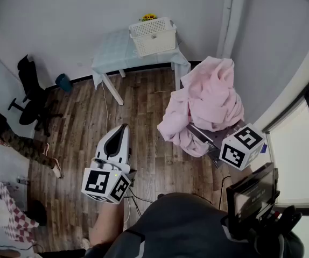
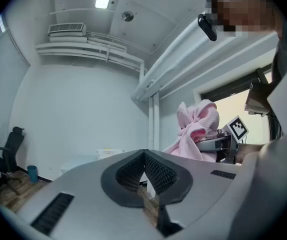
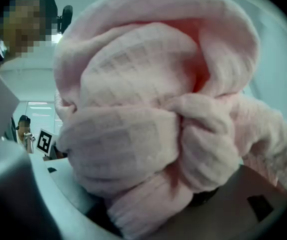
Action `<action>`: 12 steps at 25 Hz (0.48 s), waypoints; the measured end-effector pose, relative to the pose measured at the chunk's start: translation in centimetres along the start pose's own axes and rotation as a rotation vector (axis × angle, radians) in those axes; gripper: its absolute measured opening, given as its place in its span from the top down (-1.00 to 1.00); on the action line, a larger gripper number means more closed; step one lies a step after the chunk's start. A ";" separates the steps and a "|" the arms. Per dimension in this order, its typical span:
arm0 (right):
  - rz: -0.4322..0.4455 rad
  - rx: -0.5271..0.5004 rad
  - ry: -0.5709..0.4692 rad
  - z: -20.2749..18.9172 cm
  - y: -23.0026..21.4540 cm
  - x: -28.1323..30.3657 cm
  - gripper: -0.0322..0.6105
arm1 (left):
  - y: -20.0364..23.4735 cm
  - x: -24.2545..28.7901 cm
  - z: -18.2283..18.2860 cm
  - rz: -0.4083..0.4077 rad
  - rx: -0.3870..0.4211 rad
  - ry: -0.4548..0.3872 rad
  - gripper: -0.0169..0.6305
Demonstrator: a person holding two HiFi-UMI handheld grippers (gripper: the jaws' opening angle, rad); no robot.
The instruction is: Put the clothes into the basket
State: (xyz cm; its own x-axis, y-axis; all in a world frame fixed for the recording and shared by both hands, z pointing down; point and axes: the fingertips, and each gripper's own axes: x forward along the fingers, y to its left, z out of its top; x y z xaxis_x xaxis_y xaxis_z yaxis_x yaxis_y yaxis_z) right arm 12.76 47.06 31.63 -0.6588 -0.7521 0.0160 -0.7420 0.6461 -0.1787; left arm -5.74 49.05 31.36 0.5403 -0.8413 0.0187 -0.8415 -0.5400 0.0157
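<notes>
The carrying step is judged to be in hand. A bulky pink garment is gripped by the right hand-held gripper. In the right gripper view the cloth fills nearly the whole frame, is bunched between both jaws and spills over them. The jaws are held wide by the thickness of the fabric (a grip on a fat wad, not an open gripper). In the head view a loose fold is seen hanging at the bundle's left side.

The left hand-held gripper is seen closed, its ribbed pads meeting at the tips with nothing between them. It is pointed level towards the far wall.

The white basket is set on the surface, which is covered with a pale blue cloth and stands against the far wall. It is well apart from the garment, across a stretch of wooden floor. What lies inside the basket cannot be made out from here.

The next move is judged to call for the bundle to be carried to the surface, raised above the basket's rim and centred over the opening before the jaws are parted. The hanging fold should be watched, since it could catch on the rim or drape outside.
</notes>
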 end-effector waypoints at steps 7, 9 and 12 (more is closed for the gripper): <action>0.004 -0.001 0.011 -0.2 0.3 0.0 -0.27 | 0.1 -0.2 -0.4 0.001 -0.022 -0.003 0.92; 0.004 -0.016 0.004 0.1 0.4 0.1 -0.27 | 0.2 -0.2 -0.3 0.004 -0.017 0.000 0.92; 0.015 -0.019 -0.008 0.3 0.5 0.1 -0.27 | 0.2 -0.3 -0.5 0.007 -0.020 0.000 0.92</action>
State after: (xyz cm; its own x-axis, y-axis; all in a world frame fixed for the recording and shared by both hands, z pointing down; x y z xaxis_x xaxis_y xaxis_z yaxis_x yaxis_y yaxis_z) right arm 12.35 47.27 31.23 -0.6686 -0.7436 0.0053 -0.7346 0.6594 -0.1600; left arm -6.05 49.25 31.82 0.5342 -0.8452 0.0185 -0.8451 -0.5334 0.0358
